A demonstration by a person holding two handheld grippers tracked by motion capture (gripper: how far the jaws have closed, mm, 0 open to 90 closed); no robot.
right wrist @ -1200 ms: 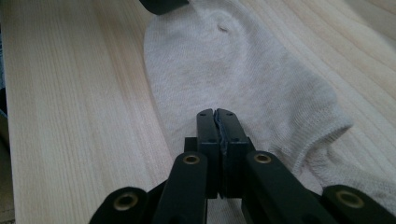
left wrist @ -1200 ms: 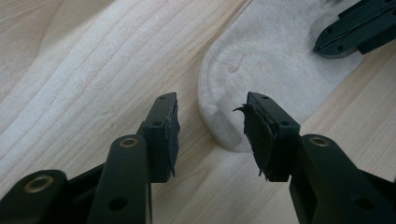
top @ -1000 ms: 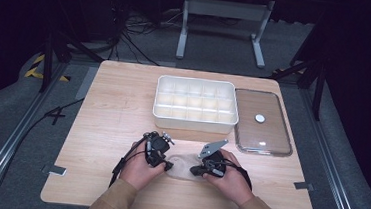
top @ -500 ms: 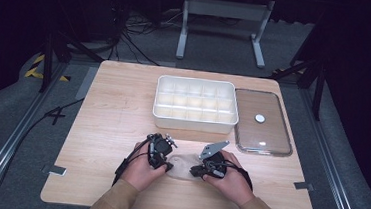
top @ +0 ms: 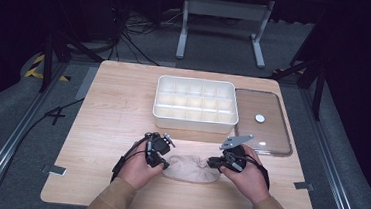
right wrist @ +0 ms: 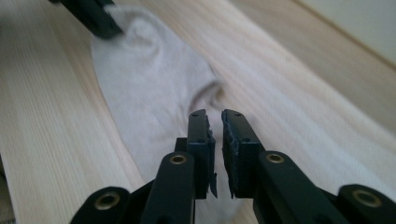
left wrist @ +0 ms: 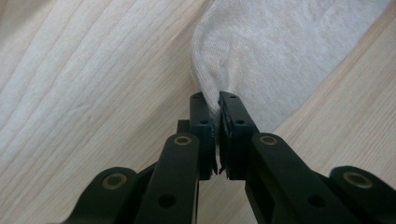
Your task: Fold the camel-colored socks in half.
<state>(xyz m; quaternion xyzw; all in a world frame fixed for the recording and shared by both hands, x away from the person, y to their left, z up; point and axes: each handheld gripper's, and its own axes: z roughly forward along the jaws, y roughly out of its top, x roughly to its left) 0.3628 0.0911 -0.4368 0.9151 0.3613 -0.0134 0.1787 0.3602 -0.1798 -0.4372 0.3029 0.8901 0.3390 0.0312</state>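
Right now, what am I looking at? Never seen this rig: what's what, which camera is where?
No robot: a person holds a handheld gripper in each hand. The high view looks down on the table; the other two cameras ride on the grippers and look along their black jaws. On the table lie a sock, a white divided tray and a clear lid. The left gripper is shut on the sock's edge. The right gripper is over the sock's other end, jaws slightly apart, gripping nothing visible.

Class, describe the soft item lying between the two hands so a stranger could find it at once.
On the wooden table, look at the near edge, in front of the white divided tray. Between the person's hands lies a beige sock, the one soft, crumpled thing there.
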